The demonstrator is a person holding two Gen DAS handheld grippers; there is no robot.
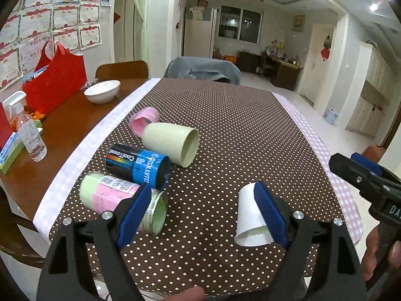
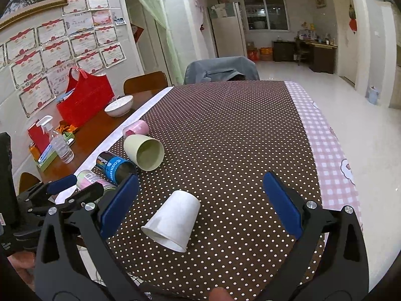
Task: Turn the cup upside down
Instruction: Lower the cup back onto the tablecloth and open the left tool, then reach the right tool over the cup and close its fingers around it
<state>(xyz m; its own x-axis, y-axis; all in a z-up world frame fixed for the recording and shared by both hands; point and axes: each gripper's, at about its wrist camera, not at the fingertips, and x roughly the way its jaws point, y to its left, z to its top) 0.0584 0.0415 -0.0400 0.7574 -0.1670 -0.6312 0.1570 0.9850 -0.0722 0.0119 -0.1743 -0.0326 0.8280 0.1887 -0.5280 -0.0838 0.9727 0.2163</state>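
A white paper cup (image 2: 173, 219) stands upside down, wide rim down, on the brown polka-dot tablecloth (image 2: 225, 130). In the left wrist view the cup (image 1: 249, 217) sits just behind my left gripper's right finger. My left gripper (image 1: 204, 213) is open and holds nothing. My right gripper (image 2: 200, 203) is open and empty, its fingers apart on either side of the cup, above and short of it. The right gripper also shows at the right edge of the left wrist view (image 1: 361, 173).
Several cups and cans lie on their sides at the left: a pale green cup (image 1: 170, 143), a pink cup (image 1: 144, 121), a blue-black can (image 1: 136, 165), a pink-green can (image 1: 120, 200). A white bowl (image 1: 102, 91), red bag (image 1: 56, 85) and spray bottle (image 1: 27, 130) stand on the wood table.
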